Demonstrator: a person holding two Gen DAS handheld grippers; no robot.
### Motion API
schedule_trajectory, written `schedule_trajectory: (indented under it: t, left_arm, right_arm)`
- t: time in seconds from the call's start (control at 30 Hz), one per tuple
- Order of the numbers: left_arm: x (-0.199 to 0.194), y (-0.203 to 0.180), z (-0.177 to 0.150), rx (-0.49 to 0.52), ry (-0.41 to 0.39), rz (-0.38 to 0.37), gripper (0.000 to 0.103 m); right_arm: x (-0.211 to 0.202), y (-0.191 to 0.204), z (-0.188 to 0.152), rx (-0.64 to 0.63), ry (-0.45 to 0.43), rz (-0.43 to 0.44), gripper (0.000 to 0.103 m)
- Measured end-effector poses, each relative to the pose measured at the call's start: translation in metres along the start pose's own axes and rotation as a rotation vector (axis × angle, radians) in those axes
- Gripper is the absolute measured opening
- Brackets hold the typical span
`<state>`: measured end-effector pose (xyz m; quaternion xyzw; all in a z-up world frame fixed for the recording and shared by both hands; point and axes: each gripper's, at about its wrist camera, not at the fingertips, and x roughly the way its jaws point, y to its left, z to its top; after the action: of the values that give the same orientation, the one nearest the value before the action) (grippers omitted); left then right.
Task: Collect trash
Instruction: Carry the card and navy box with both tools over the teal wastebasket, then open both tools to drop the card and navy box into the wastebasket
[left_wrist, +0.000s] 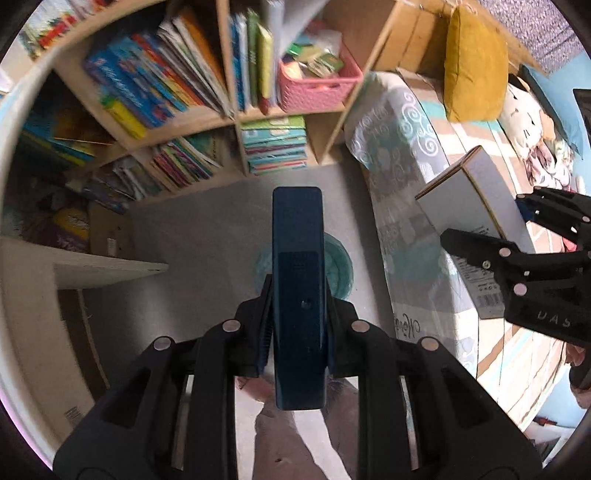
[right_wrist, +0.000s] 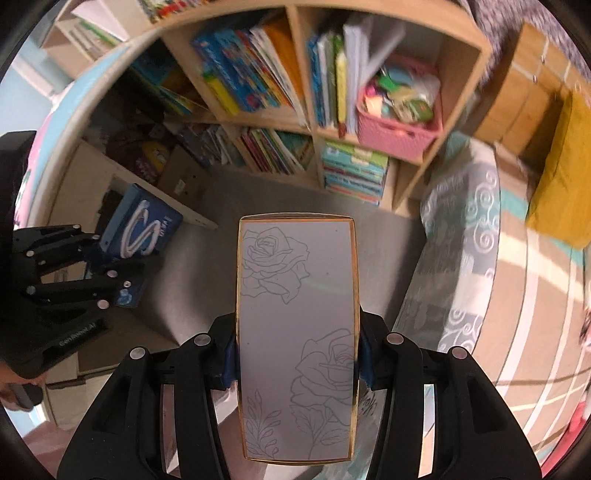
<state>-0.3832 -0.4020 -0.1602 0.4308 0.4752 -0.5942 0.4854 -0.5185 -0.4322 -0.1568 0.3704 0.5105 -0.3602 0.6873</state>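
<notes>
My left gripper (left_wrist: 297, 339) is shut on a narrow dark blue box (left_wrist: 298, 295), seen edge-on and pointing down at the grey floor. In the right wrist view the same blue box (right_wrist: 142, 229) shows white lettering on its face, clamped in the left gripper (right_wrist: 107, 269). My right gripper (right_wrist: 297, 363) is shut on a pale grey box (right_wrist: 297, 332) with gold edges and drawn roses. In the left wrist view that pale box (left_wrist: 469, 206) hangs at the right in the right gripper (left_wrist: 491, 221), beside the bed.
A wooden bookshelf (left_wrist: 236, 118) full of books holds a pink basket (left_wrist: 317, 81). A teal round thing (left_wrist: 338, 267) lies on the grey floor under the blue box. A bed (left_wrist: 424, 166) with a patterned cover and mustard pillow (left_wrist: 472, 62) fills the right. A white shelf board (left_wrist: 110, 266) juts in at left.
</notes>
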Motion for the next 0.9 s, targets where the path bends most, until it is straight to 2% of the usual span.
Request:
schedule_trajectory:
  t: [0.4,0.43,0.47,0.5,0.53,0.57,0.9]
  left_arm:
    - [0.081,-0.013,0.002,-0.011,0.149,-0.061,0.020]
    - [0.086,-0.013,0.002,-0.021,0.157,-0.069,0.026]
    - [0.090,-0.014,0.003,-0.029,0.165,-0.076,0.038]
    - [0.094,-0.014,0.004,-0.035,0.174,-0.079,0.064]
    - [0.097,-0.014,0.003,-0.036,0.182,-0.065,0.070]
    - [0.100,-0.013,0.003,-0.038,0.191,-0.073,0.072]
    - [0.092,-0.006,0.000,-0.032,0.189,-0.038,0.075]
  right_arm:
    - [0.068,-0.037,-0.018,0.145,0.100,0.102,0.050]
    - [0.072,-0.039,-0.018,0.155,0.104,0.109,0.051]
    - [0.076,-0.040,-0.017,0.164,0.110,0.119,0.052]
    - [0.079,-0.042,-0.017,0.171,0.117,0.127,0.057]
    - [0.080,-0.044,-0.016,0.181,0.115,0.124,0.061]
    - [0.079,-0.046,-0.016,0.186,0.108,0.119,0.070]
    - [0.068,-0.068,-0.016,0.191,0.097,0.079,0.071]
